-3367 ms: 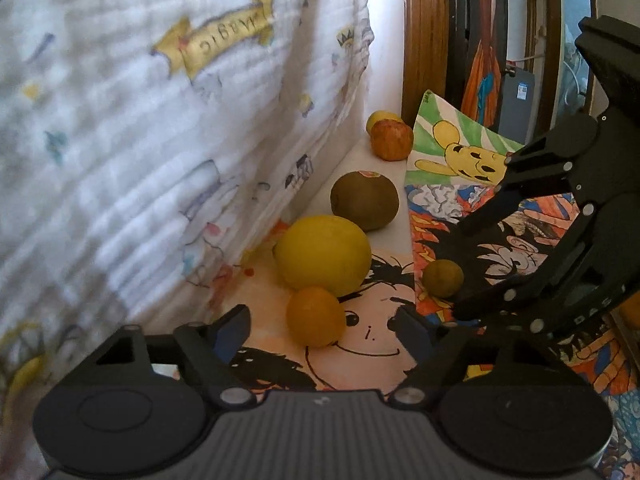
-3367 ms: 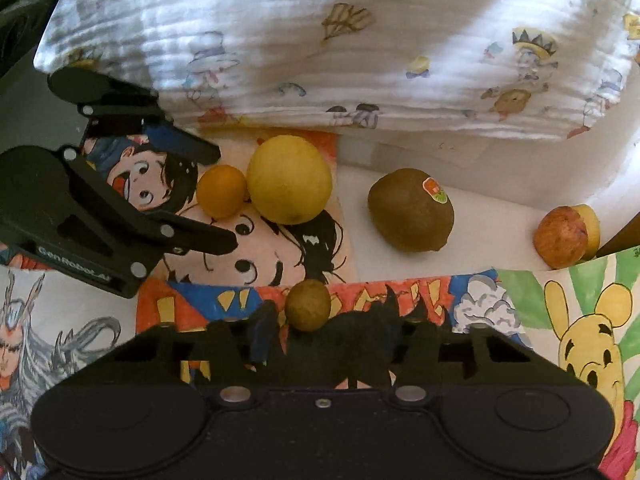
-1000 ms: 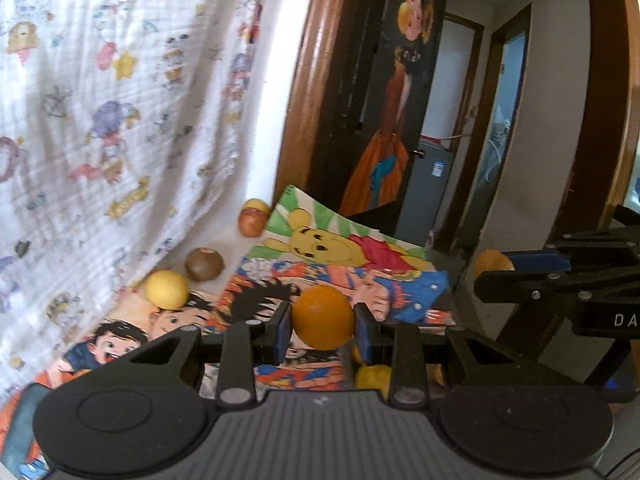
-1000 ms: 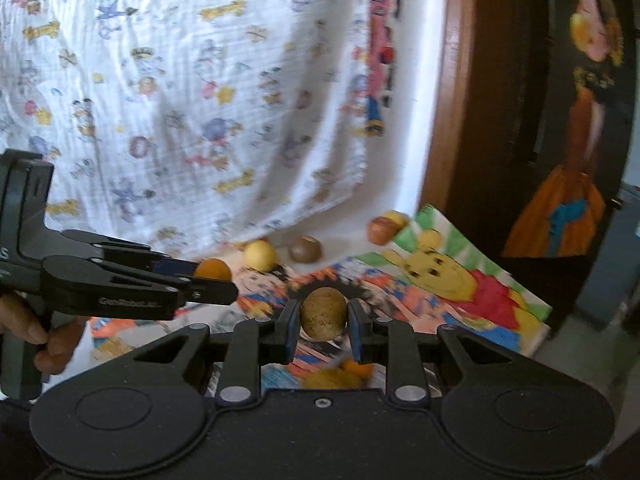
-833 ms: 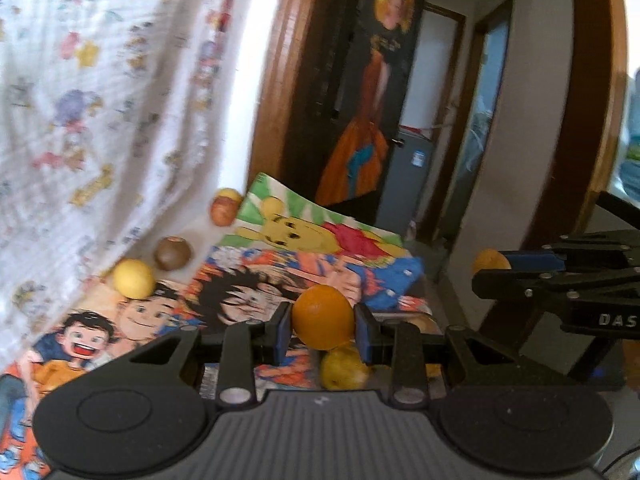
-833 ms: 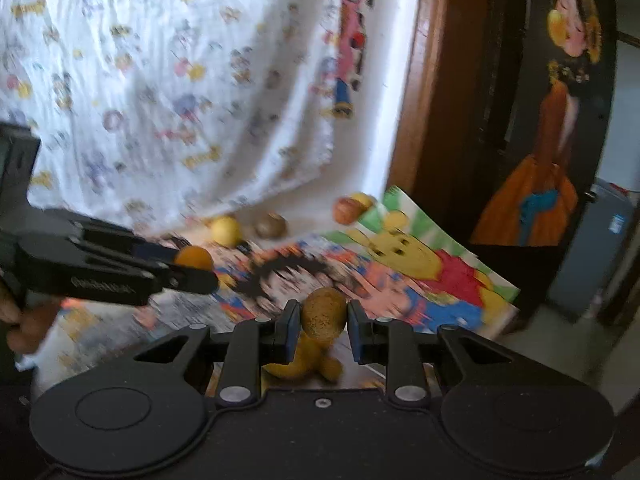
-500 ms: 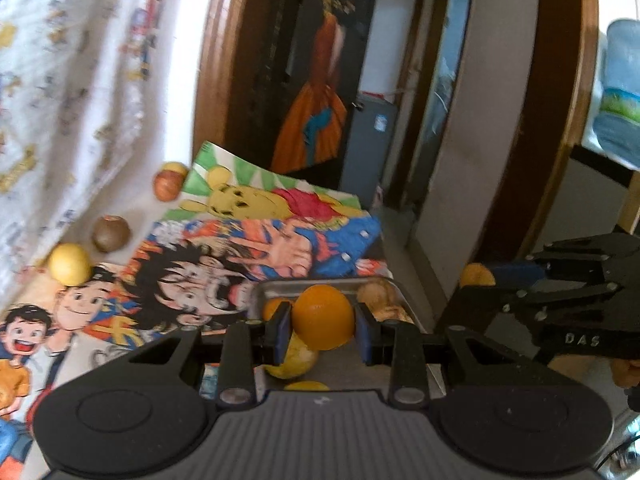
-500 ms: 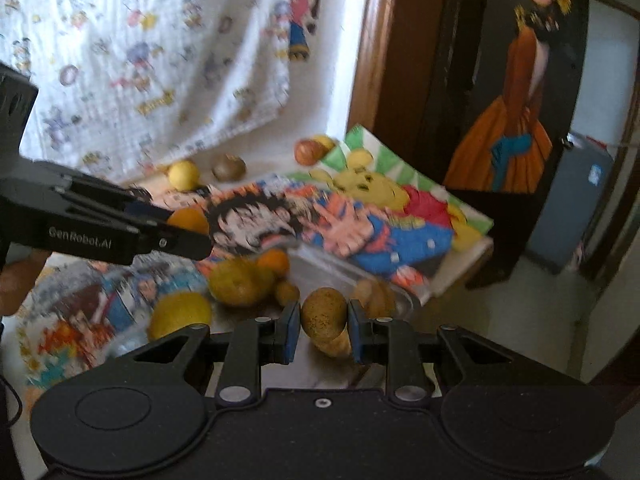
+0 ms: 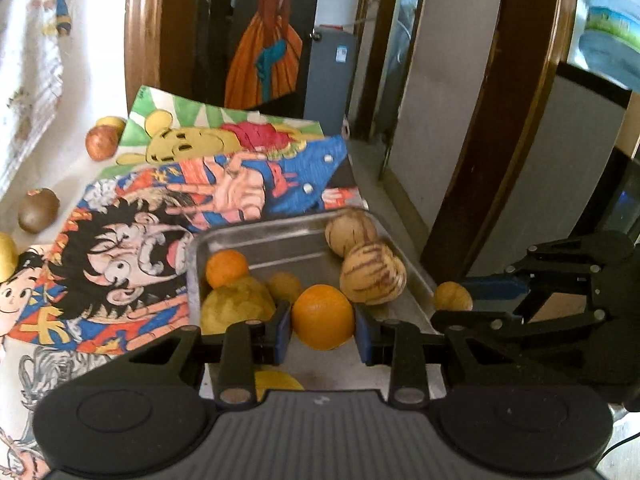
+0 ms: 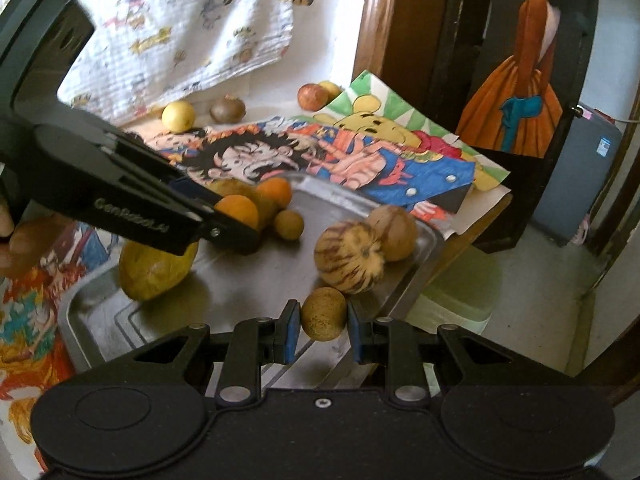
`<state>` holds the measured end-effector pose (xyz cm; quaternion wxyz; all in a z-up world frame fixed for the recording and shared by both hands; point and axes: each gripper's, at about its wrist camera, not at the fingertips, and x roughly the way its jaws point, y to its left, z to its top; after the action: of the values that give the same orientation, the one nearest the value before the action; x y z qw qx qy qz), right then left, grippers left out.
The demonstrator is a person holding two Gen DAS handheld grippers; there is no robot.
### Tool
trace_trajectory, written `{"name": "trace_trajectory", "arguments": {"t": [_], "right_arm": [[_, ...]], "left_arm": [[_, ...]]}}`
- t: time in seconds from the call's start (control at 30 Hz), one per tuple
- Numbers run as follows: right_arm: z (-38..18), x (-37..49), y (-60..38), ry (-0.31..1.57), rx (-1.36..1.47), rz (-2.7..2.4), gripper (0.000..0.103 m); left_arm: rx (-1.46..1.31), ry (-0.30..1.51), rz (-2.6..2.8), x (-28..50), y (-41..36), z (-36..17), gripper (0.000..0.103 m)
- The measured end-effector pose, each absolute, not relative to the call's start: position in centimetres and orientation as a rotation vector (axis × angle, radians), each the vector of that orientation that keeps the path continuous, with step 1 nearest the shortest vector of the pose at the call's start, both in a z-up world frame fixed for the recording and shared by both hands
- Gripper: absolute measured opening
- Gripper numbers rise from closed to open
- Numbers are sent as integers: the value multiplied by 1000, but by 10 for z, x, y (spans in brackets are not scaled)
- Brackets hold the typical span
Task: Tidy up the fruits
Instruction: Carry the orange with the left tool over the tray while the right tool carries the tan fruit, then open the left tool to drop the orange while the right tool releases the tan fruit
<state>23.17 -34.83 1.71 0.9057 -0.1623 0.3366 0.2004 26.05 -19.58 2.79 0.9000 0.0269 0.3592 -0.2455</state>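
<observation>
An orange (image 9: 322,317) is clamped between the blue pads of the left gripper (image 9: 322,330), and it is held over the near part of a metal tray (image 9: 256,240). A small round brown fruit (image 10: 323,313) is clamped between the pads of the right gripper (image 10: 323,330), and it is held at the tray's near right edge, just in front of a striped melon-like fruit (image 10: 349,257) that lies in the tray. A second such pale fruit (image 10: 394,227) is seen touching the striped one on its far side. Toward the tray's far left corner a smaller orange (image 10: 275,192), a small brown fruit (image 10: 289,224) and a large yellow-green fruit (image 9: 237,304) are gathered close together. Another large yellowish fruit (image 10: 154,270) is lying at the tray's left side, partly hidden under the left gripper's arm. The tray is set at the near end of a table covered with cartoon drawings (image 9: 224,184). Beyond the tray, well apart from it along the wall, a lemon (image 10: 178,117), a kiwi (image 10: 227,109) and a reddish fruit (image 10: 313,97) with a yellow one behind it are left on the table. A printed cloth (image 10: 192,24) is hung on the wall behind them.
</observation>
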Motion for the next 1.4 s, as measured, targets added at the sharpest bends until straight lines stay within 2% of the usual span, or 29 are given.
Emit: {"name": "trace_trajectory", "arguments": {"t": [0.43,1.23,1.4], "right_arm": [[1,240,-344,717,-353,404,27],[-3,238,-345,717,-348,398,30],[2,233,-346,705,-341,385,36]], "left_arm": [[90,832,-489,277,-204,11,36],[115,866,-476,284,-209,6,36],[99,880,-480,284,-208,8,42]]}}
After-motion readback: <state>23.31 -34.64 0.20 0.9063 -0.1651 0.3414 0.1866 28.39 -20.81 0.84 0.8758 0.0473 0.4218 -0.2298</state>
